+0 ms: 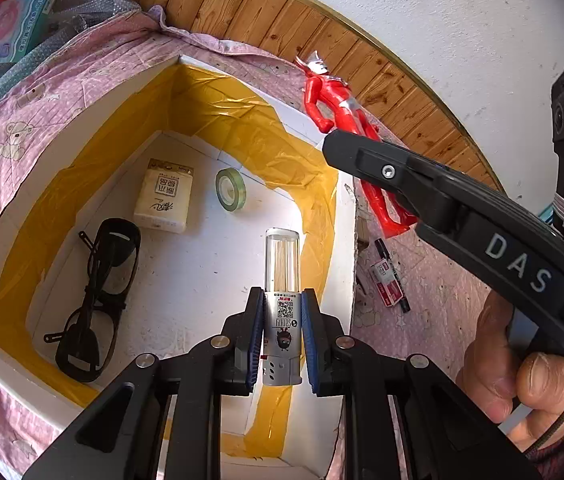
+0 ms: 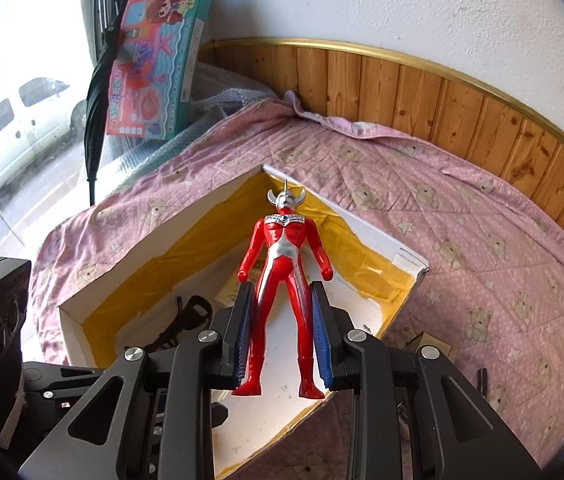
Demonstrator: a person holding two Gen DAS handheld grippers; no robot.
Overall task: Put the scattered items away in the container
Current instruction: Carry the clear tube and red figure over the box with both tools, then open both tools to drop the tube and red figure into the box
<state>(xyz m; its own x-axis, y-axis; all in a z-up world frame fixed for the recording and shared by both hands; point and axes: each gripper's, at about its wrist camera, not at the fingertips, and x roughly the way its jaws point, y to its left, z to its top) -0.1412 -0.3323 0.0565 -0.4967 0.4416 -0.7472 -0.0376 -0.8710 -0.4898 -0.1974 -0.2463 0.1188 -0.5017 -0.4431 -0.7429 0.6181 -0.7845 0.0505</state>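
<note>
The left tongs (image 1: 282,336) are closed on a toothpick holder (image 1: 282,280), a clear tube of wooden sticks with a silver printed base. Blue pads press both sides of the base, and the tube points forward over the inside of the box (image 1: 61,168).

The right tongs (image 2: 282,332) are closed on a red and silver toy figure (image 2: 284,280), gripping it at the legs. The figure's horned silver head points away from the camera, and it hangs above the box's far corner. In the left view the same figure shows past the box's right wall, behind the black handle of the right tool, which a hand (image 1: 510,364) grips at lower right.

The box is white foam, open at the top, with yellow tape lining the upper part of its inner walls. On its floor lie a pair of dark glasses (image 1: 93,300) at the left, a pack of tissues (image 1: 163,196) farther back, and a roll of clear tape (image 1: 230,190) just right of the tissues.

The box rests on a pink quilt (image 2: 462,240) printed with bears and stars. On the quilt, just outside the box's right wall, lies a black marker pen (image 1: 392,280) with a red and white label.

Behind the quilt runs a wooden wall panel (image 2: 422,92) under a white plaster wall. A colourful toy carton (image 2: 157,60) leans at the far left.
</note>
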